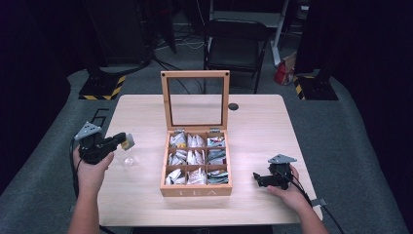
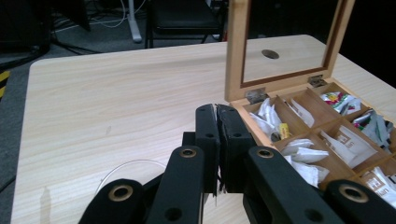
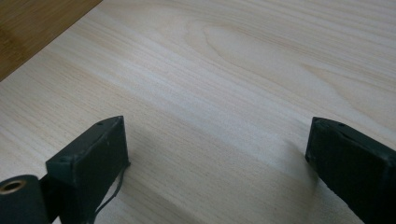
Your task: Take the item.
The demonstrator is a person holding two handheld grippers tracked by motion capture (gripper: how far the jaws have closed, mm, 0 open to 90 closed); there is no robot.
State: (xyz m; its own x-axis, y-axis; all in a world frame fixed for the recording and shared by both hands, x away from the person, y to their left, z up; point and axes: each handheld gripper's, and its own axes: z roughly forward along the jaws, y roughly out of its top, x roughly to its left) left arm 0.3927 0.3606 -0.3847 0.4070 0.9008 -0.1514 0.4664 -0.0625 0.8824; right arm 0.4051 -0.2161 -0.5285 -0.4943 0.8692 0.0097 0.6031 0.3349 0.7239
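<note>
- High view: I stand at the near edge of a pale wooden table (image 1: 146, 204); at its middle sits a wooden tea box (image 1: 196, 190), its glass-paned lid (image 1: 196, 100) standing upright at the far side; all nine compartments show packets. My left gripper (image 1: 125, 140) hangs to the left of the box, clenched on a small tea bag (image 1: 127, 141) at its tips; just below and right of it, on the table, stands a clear glass cup (image 1: 129, 161), hard to make out. My right gripper (image 1: 256, 178) rests low on the table to the right of the box, well apart from it.
- Left gripper view: my jaws are pressed together with a thin white edge of the tea bag (image 2: 215, 154) pinched between them; the curved rim of the glass cup (image 2: 126, 164) shows below and to the left; the open box (image 2: 299, 93) lies to the right.
- Right gripper view: my jaws stand wide apart over bare wood (image 3: 224, 84), holding nothing.
- Progress, as I judge it: one bag is picked from the box and carried near the cup; lowering it into the cup and letting go are left.
</note>
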